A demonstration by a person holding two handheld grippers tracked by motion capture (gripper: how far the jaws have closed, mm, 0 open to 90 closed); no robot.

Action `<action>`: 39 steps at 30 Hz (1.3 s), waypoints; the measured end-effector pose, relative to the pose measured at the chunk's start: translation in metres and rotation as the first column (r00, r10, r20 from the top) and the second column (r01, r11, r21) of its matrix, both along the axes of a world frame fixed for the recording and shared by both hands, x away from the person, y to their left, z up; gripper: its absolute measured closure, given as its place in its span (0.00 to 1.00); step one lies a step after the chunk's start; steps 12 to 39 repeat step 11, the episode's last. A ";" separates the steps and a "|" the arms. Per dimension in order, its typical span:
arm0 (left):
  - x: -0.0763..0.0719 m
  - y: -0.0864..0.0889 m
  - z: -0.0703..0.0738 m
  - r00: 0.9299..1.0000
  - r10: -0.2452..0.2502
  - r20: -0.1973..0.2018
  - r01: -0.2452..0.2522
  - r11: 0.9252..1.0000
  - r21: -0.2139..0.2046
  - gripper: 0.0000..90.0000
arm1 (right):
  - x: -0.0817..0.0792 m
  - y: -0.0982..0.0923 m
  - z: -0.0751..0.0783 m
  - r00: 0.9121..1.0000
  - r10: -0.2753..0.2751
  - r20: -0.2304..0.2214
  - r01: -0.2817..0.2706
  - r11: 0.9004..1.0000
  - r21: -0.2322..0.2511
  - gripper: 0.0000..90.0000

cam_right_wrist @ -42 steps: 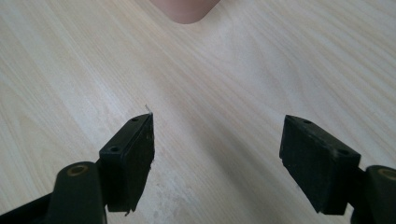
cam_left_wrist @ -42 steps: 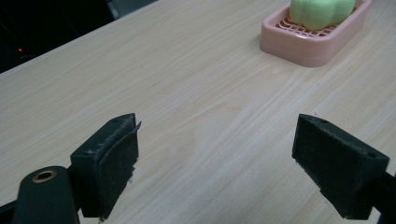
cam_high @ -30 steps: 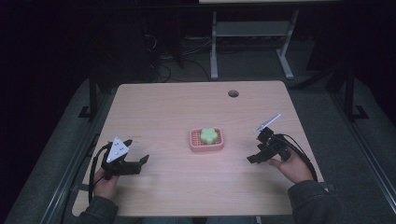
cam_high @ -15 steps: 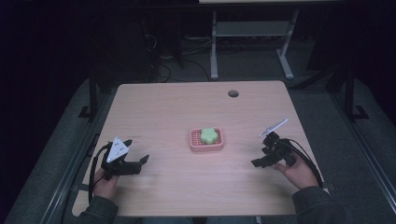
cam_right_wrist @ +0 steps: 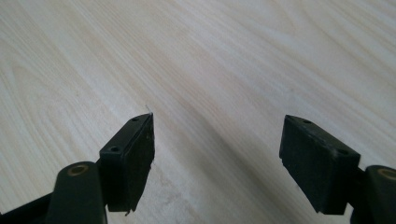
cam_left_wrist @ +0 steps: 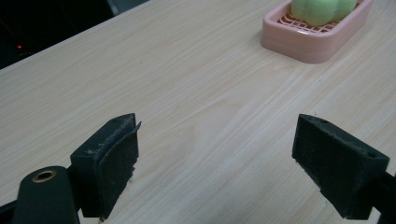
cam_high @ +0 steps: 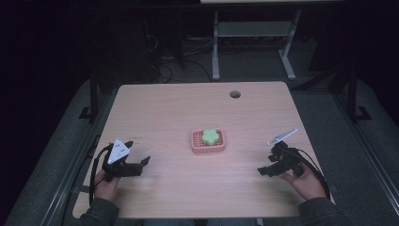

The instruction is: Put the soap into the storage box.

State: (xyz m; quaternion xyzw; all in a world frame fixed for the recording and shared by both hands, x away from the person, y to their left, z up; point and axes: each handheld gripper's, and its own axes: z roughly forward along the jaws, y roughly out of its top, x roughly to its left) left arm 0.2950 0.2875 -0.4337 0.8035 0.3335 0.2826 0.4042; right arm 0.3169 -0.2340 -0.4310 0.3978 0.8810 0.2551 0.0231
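At the near edge of the tabletop point(cam_high: 188, 108), two sleeved forearms come in from the bottom of the high view, one at each near corner. The left hand point(cam_high: 107, 184) holds the left gripper point(cam_high: 136, 164) low over the wood near the left edge, with a grey three-cornered plate on top of it. In the left gripper view its jaws stand wide apart with nothing between them but bare wood grain, and they point toward the middle of the tabletop. The right hand point(cam_high: 306, 179) holds the right gripper point(cam_high: 264, 170) near the right edge, and a grey plate on it tilts up and away. In the right gripper view its jaws are also spread wide over bare wood and hold nothing.

Farther in, about midway between the two grippers and well apart from both, a pink soap dish point(cam_high: 208, 143) sits flat at the middle of the tabletop. A pale green soap point(cam_high: 211, 136) with a lobed, flower-like outline lies inside it on the ribbed floor of the dish. In the left gripper view the dish and soap show at the far right, beyond the jaws.

Near the far edge, right of centre, a round cable hole point(cam_high: 235, 94) opens in the wood. Beyond the tabletop lie a dark floor, loose cables and the pale metal legs of another desk point(cam_high: 254, 29).
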 end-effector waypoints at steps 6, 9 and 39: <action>0.000 0.000 -0.001 1.000 0.000 -0.007 0.000 1.000 0.003 0.16 | -0.015 -0.003 -0.003 1.000 -0.010 0.025 0.010 1.000 0.009 0.29; 0.000 -0.001 -0.001 1.000 0.002 -0.011 -0.002 1.000 0.000 0.16 | -0.024 -0.004 -0.003 0.997 -0.028 0.073 0.027 1.000 0.016 0.29; 0.001 -0.001 -0.002 1.000 0.001 -0.012 -0.001 1.000 0.001 0.16 | -0.028 -0.005 -0.004 0.996 -0.041 0.083 0.039 0.999 0.026 0.29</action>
